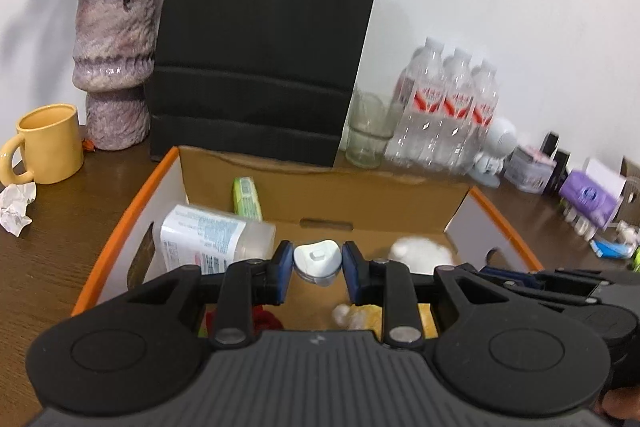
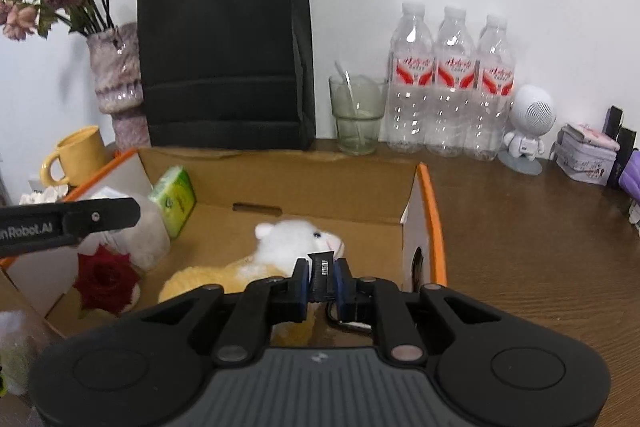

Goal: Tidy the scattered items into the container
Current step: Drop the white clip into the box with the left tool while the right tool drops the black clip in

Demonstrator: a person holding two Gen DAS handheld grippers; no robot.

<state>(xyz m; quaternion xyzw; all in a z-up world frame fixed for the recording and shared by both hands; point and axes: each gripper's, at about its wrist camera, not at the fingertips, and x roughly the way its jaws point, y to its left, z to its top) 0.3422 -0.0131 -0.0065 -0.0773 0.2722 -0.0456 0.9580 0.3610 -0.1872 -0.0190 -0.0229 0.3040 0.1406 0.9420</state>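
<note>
An open cardboard box with an orange rim sits in the middle of the wooden table. Inside lie a clear labelled bottle, a green packet, a red rose and a white and yellow plush toy. My left gripper hangs over the box, shut on a small white heart-shaped case. My right gripper is also above the box, shut on a narrow black strap with a metal ring below it.
Behind the box stand a black paper bag, a pink vase of dried flowers, a yellow mug, a glass, three water bottles and a white figurine speaker. Crumpled paper lies at left; small items at right.
</note>
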